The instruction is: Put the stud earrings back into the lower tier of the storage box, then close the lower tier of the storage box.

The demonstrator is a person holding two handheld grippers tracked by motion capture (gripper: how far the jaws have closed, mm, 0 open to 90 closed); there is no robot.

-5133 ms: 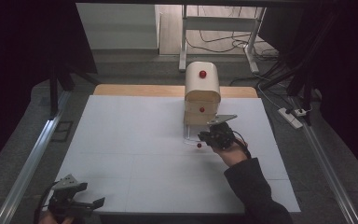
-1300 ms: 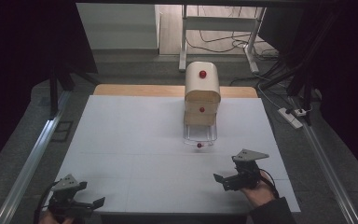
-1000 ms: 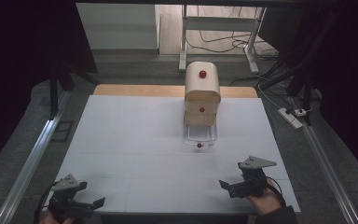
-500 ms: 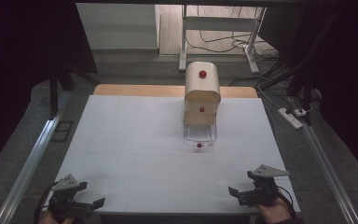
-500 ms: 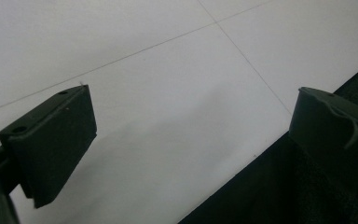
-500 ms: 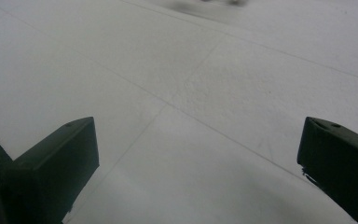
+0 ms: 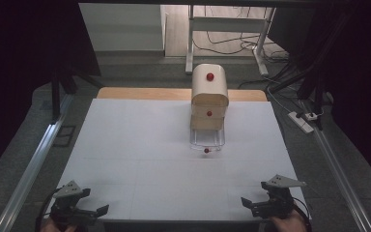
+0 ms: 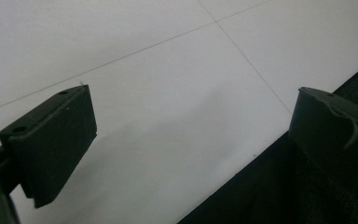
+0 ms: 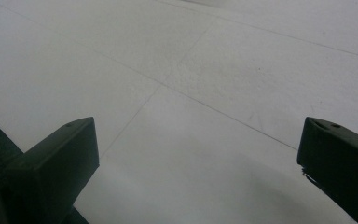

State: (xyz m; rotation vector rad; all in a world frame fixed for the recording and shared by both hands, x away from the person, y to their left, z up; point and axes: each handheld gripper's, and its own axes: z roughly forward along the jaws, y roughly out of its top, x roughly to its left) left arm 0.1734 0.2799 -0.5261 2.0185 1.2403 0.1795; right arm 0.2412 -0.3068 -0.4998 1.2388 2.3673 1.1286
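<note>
Drawer unit (image 7: pixel 209 99) stands at table's (image 7: pixel 140 145) far side, its clear bottom drawer (image 7: pixel 207 140) pulled out. Left gripper (image 7: pixel 84 212) and right gripper (image 7: pixel 256 205) rest at near corners, jaws wide, empty, well apart from it.

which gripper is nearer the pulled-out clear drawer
Right. The right gripper sits at the near right table edge, short of the clear drawer; the left gripper sits at the near left corner, farther off.

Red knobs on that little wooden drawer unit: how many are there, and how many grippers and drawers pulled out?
Red knobs: 3 (top, middle, bottom)
Grippers: 2 (left gripper, right gripper), both with jaws apart
Drawers pulled out: 1 (clear drawer)
Total: 6
</note>
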